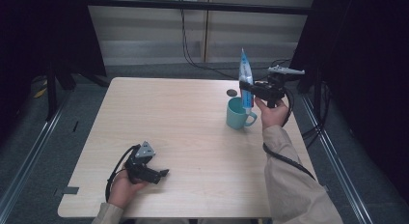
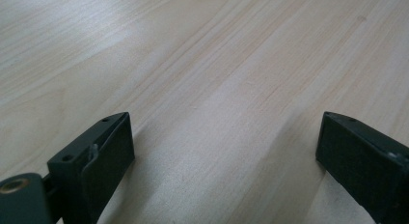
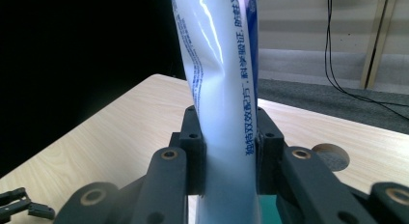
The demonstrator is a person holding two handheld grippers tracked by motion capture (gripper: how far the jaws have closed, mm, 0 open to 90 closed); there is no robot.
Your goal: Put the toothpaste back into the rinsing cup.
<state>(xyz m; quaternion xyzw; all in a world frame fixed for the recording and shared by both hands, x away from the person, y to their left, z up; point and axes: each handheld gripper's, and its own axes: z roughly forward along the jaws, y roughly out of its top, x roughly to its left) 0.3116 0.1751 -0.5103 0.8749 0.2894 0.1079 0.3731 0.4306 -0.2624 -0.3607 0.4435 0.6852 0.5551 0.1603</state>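
Glossy white-and-blue plastic catches the light where the toothpaste tube (image 1: 246, 79) stands upright in the right gripper (image 1: 251, 89), its jaws clenched on the tube's soft middle so that the film pinches in between the black pads — the right gripper view shows blue print running down the tube (image 3: 222, 89) and the squeeze at the waist. The tube's lower end hangs right over, perhaps just inside, the mouth of the teal mug (image 1: 238, 114), which sits on the far right part of the pale wooden table (image 1: 183, 132) with its handle turned toward the person. As a judgement, the pick-up is done and the placing is nearly there: what seems left is to lower the tube into the mug and let go so it leans on the rim. How deep the tube's end has gone I cannot tell. The mug looks like smooth glazed ceramic, round and thick-walled; the tabletop is matt, light wood grain with a small round hole (image 1: 232, 92) just behind the mug. The left gripper (image 1: 164, 173) rests near the front left of the table, jaws released wide apart over bare wood, holding nothing.
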